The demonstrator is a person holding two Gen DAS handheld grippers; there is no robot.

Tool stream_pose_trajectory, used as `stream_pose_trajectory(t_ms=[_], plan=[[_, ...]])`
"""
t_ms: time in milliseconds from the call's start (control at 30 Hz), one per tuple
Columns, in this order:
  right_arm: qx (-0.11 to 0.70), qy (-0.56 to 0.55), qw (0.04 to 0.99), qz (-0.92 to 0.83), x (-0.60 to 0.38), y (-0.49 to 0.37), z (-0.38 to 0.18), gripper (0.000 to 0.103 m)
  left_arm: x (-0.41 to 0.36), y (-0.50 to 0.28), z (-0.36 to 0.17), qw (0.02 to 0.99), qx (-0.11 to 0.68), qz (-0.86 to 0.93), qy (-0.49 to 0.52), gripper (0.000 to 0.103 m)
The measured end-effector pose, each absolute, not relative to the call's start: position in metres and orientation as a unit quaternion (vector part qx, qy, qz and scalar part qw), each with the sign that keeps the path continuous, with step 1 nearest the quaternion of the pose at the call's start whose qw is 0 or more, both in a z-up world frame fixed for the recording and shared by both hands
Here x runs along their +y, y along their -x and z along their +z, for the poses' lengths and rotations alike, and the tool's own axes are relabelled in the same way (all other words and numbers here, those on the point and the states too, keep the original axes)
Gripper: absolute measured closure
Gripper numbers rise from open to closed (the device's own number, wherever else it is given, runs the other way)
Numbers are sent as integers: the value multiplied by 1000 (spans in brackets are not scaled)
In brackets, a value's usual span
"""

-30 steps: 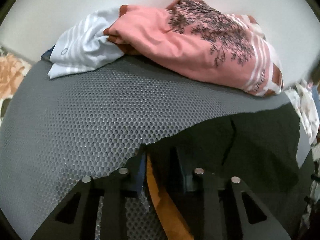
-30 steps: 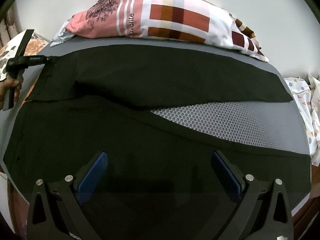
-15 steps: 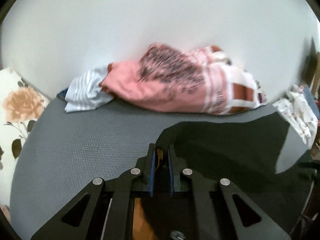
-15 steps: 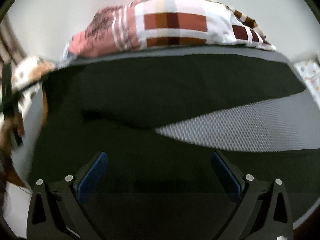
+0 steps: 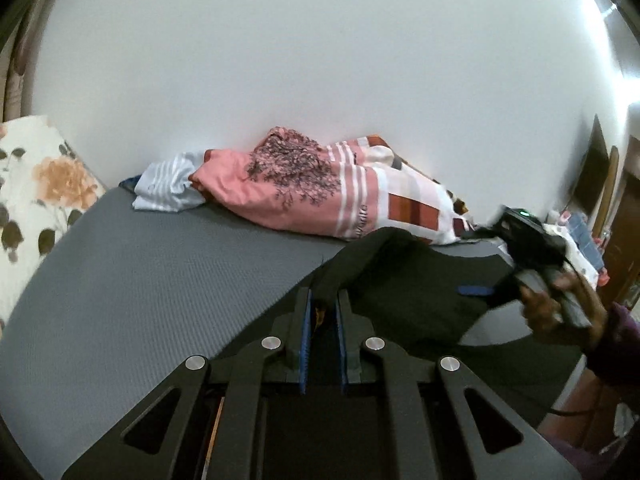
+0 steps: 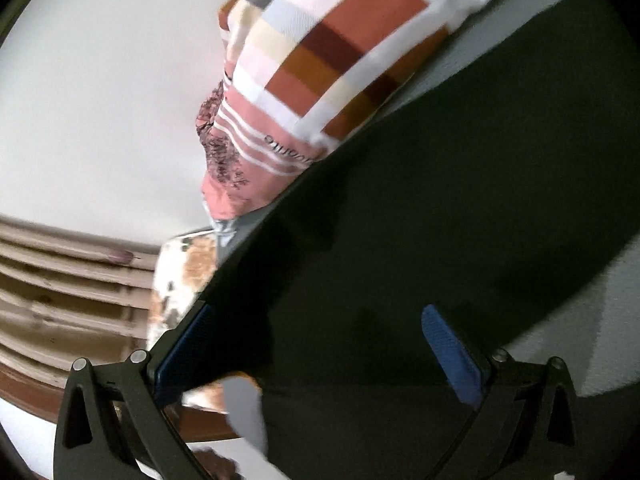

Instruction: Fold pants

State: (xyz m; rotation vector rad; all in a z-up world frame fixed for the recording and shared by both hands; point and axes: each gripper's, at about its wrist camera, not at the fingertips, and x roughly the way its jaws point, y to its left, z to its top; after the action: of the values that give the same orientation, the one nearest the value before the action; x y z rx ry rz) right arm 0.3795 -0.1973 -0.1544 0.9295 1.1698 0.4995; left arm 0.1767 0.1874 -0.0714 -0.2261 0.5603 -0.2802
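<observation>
Left gripper (image 5: 322,312) is clamping the pants (image 5: 420,292) edge, lifting it off the mat (image 5: 160,280), presumably for folding over; right gripper (image 6: 320,344) is gaping over the cloth, gripping nothing; pillow (image 5: 304,188) is lying behind.

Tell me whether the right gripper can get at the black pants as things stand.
Probably yes: the right gripper hangs open right over the black pants, nothing between; the left gripper already pinches a lifted fold.

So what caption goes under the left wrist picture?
Left gripper shut on black pants, lifting them off the grey mattress.
</observation>
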Motion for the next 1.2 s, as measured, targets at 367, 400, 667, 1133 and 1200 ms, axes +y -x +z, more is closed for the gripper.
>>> stream_pose_trajectory(t_ms=[367,400,667,1133,1200], plan=[[552,-401,707,187,-180,-431,-163,39,175,-151,-80,934,297,-151,127,92],[559,-387,709,186,-176,-434,-164,61,174,-151,-80,934,299,-152,128,92],[521,-333,756,214,-182,-372,-134,95,188,-137,-85,933,307,-131,133,92],[549,-338,731,223,-209,-198,-149,99,200,-96,-114,912,374,-119,122,90],[559,-332,726,224,-204,-185,-155,99,195,-92,-120,907,386,-124,114,90]])
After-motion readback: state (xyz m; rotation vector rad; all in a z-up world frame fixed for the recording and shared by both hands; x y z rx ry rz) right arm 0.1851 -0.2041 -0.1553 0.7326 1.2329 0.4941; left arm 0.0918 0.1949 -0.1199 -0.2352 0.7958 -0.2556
